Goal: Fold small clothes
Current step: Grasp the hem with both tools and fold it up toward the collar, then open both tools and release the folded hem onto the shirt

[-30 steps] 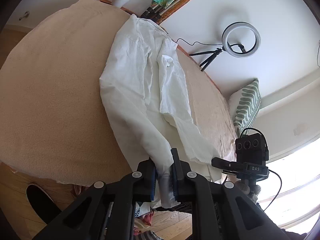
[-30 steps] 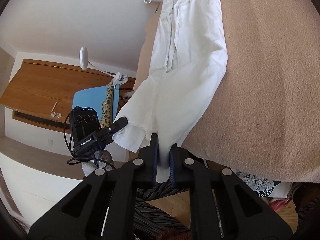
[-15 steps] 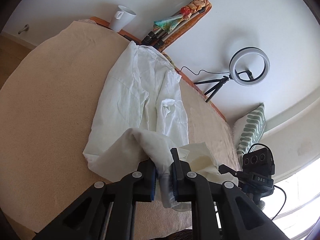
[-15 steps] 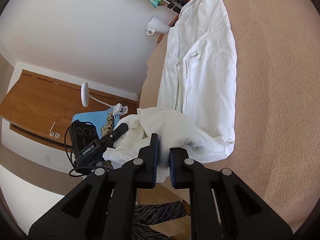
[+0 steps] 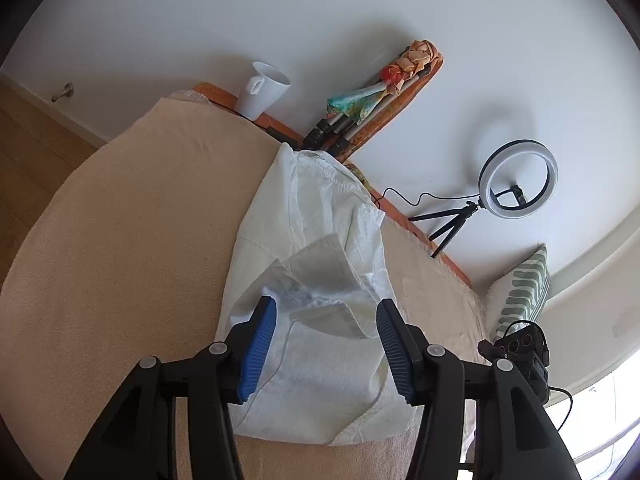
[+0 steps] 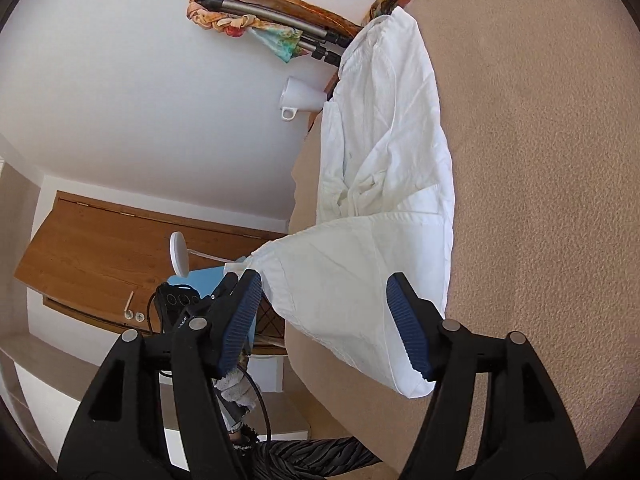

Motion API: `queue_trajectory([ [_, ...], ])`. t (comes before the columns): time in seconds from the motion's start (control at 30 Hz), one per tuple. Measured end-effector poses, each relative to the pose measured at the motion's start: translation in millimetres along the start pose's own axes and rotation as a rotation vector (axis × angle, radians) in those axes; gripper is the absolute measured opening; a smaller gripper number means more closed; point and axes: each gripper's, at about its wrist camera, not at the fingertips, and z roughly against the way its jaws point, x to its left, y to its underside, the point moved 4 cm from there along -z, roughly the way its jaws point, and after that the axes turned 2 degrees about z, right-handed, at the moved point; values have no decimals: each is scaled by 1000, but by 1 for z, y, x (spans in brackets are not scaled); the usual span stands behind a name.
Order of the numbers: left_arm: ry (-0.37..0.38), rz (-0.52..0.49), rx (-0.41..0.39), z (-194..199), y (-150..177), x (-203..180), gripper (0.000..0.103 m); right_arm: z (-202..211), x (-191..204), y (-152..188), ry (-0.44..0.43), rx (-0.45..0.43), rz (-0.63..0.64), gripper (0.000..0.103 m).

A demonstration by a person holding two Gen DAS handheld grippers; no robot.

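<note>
A: What's the left gripper doing?
B: Jaws apart and opening at the bottom of the frame, blue pads clear of the cloth. Nothing is clamped.
A: And the white shirt?
B: It lies on the beige bed cover, mid-frame, its lower part doubled back over the body, with a white mug above it.
A: The right gripper?
B: Also opening at the bottom centre, the folded hem loose between its jaws.
</note>
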Motion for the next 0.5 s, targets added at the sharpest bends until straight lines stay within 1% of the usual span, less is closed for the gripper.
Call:
queue_trajectory([
  [0.07, -29, -13, -24, 10, -2, 6, 62, 14, 4, 2, 24, -31, 27, 68],
  [0.1, -31, -9, -34, 14, -2, 10, 62, 19, 4, 6, 56, -38, 34, 68],
  [0.17, -39, 10, -40, 19, 0, 21, 64, 15, 3, 14, 134, -21, 59, 68],
  [0.23, -60, 14, -16, 14, 6, 32, 68, 11, -1, 28, 215, 5, 94, 68],
  [0.3, -86, 20, 34, 1, 14, 42, 68, 2, -7, 37, 304, 32, 116, 68],
  [0.37, -103, 8, 74, -13, 22, 44, 68, -7, -10, 44, 346, 54, 147, 68],
  [0.43, -132, -24, 92, -24, 26, 43, 68, -20, -10, 45, 386, 74, 185, 68],
  [0.5, -136, -42, 104, -33, 29, 40, 68, -31, -8, 44, 420, 84, 218, 68],
])
